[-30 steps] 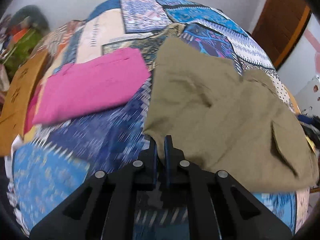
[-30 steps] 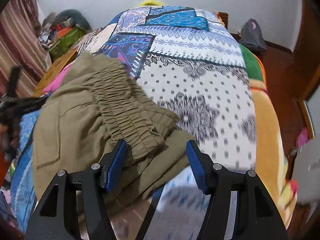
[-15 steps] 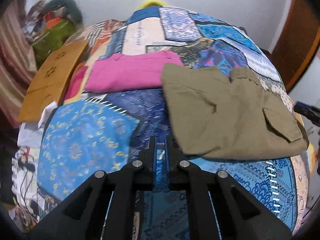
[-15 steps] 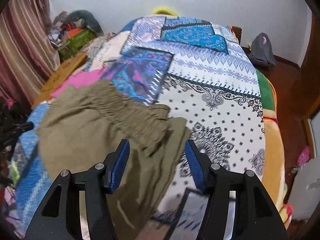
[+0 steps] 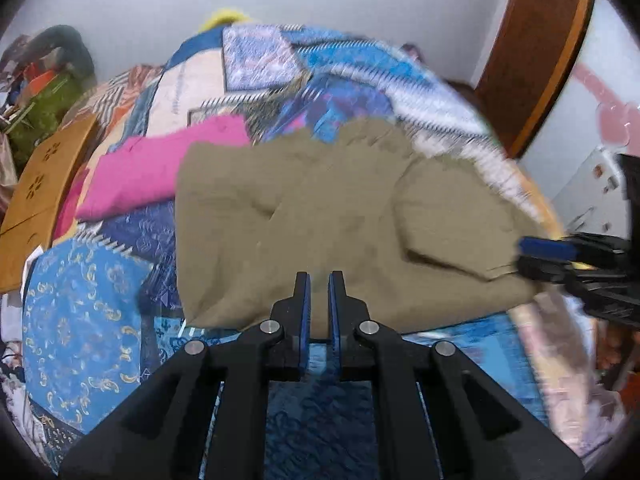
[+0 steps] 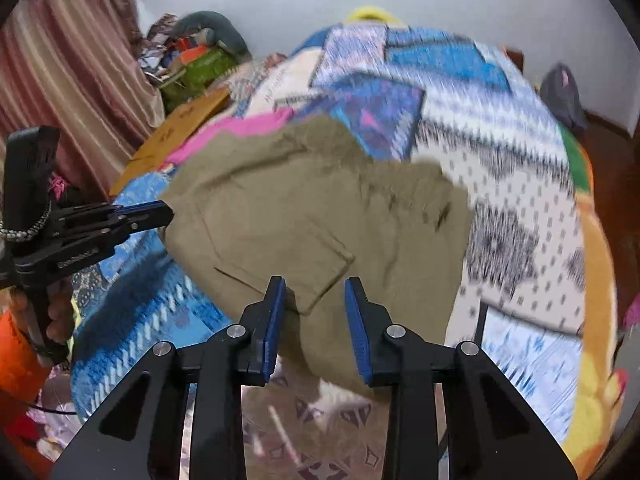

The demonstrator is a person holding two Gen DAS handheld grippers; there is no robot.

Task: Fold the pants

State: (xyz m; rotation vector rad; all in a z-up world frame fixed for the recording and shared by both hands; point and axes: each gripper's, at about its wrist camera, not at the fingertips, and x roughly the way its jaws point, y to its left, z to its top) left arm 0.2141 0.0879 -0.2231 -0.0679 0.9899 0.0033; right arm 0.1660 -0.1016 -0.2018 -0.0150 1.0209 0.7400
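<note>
A home bedroom: a bed (image 6: 520,200) under a patchwork bedspread (image 5: 100,320), striped curtain (image 6: 60,60), wooden door (image 5: 540,40).

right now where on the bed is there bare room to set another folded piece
Bare quilt lies right of the olive pants, on the white dotted panel, and beyond them on the blue patchwork. The blue patch left of the pants is free too. Crowded where the pink garment touches the pants.

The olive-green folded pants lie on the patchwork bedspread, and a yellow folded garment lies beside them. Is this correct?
Not quite: the folded garment beside the olive-green folded pants is pink, not yellow, as the left wrist view shows. Both do lie on the patchwork bedspread.
</note>
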